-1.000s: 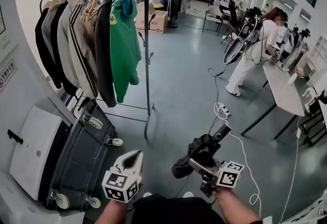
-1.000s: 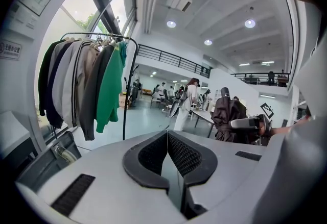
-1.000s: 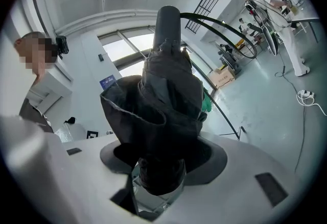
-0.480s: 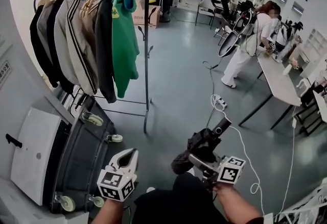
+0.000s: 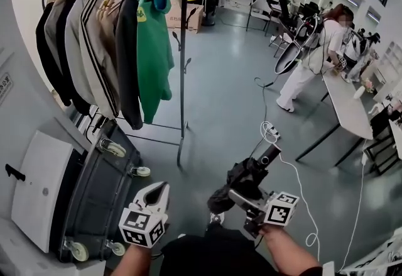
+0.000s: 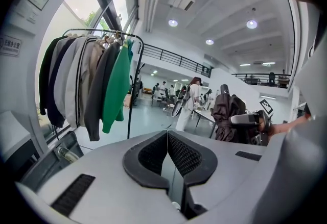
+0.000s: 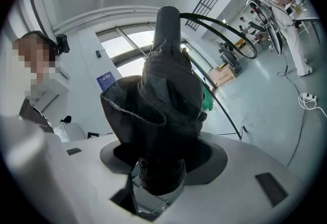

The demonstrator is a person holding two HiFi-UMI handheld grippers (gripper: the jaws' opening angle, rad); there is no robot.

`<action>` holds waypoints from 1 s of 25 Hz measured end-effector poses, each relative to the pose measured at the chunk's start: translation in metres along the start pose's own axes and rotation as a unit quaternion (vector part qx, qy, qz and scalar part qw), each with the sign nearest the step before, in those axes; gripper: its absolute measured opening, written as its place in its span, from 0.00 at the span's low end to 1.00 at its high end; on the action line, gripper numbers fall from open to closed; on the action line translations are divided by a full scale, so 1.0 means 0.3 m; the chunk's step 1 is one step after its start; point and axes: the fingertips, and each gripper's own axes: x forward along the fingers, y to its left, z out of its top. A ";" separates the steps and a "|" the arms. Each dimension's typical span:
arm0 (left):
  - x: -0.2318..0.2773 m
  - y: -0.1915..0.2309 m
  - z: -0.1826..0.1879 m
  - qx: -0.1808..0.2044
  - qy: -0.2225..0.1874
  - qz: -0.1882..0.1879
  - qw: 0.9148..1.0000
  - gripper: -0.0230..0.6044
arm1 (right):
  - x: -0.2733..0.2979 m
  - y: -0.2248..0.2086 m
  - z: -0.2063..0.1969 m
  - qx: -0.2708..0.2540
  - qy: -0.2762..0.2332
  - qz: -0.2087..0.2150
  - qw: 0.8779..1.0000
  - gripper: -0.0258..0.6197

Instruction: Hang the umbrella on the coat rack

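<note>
A folded black umbrella [image 5: 244, 179] is clamped in my right gripper [image 5: 241, 197], with its handle end [image 5: 270, 154] pointing up and away. In the right gripper view the umbrella [image 7: 168, 100] fills the space between the jaws of the right gripper [image 7: 158, 169], which press on its bundled cloth. The coat rack [image 5: 183, 48], a black metal frame hung with several jackets and a green hoodie [image 5: 152, 42], stands ahead at upper left. My left gripper [image 5: 159, 190] is low at the left, shut and empty. In the left gripper view the left gripper [image 6: 167, 139] faces the coat rack [image 6: 134, 80], with the umbrella [image 6: 230, 116] to its right.
A dark suitcase [image 5: 94, 193] and a white case [image 5: 41, 180] lie on the floor at the left, below the rack. A cable and power strip [image 5: 271, 133] trail across the grey floor. A person in white [image 5: 314, 58] stands by a long table [image 5: 345, 105] at right.
Both grippers have shifted slightly along with the person, and the view has swung a little. The umbrella stays clamped in the right gripper; the left stays shut.
</note>
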 end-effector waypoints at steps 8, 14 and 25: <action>0.245 -0.029 0.116 -0.004 -0.003 0.009 1.000 0.06 | 0.056 -0.142 0.187 -0.023 0.010 0.033 0.999 0.38; 0.439 -0.071 0.208 0.006 -0.003 0.022 1.000 0.06 | 0.033 -0.287 0.293 -0.059 0.033 0.058 0.996 0.38; 0.660 -0.146 0.341 0.014 -0.019 0.043 0.999 0.06 | 0.047 -0.526 0.414 -0.038 0.053 0.082 0.994 0.38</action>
